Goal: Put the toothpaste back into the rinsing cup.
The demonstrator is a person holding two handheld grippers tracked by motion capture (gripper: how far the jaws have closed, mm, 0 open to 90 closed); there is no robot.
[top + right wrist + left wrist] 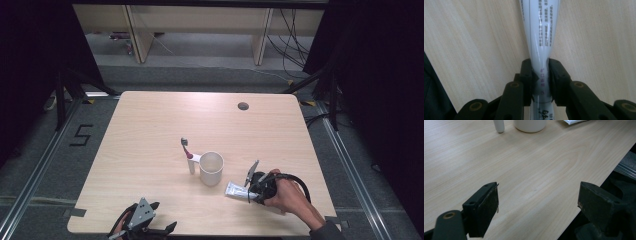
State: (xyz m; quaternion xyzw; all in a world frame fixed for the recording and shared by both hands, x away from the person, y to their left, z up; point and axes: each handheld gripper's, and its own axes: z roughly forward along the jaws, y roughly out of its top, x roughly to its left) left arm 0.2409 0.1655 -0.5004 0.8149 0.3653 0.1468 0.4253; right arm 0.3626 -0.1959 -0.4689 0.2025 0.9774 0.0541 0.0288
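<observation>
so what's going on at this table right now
A person is working at a wooden table with a gripper in each hand. The right gripper is shut on a white tube, which looks like toothpaste, near the table's front right. The left gripper is open, holding nothing, at the front edge. In the middle stands a white cup, with a toothbrush upright right beside it.

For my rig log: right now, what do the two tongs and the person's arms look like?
Both tongs are black with flat rectangular jaws and brass-coloured pivot rivets. The left tongs carry a grey three-cornered plate; the right tongs carry one too and trail a looping black cable. A dark grey sleeve covers the right forearm.
</observation>
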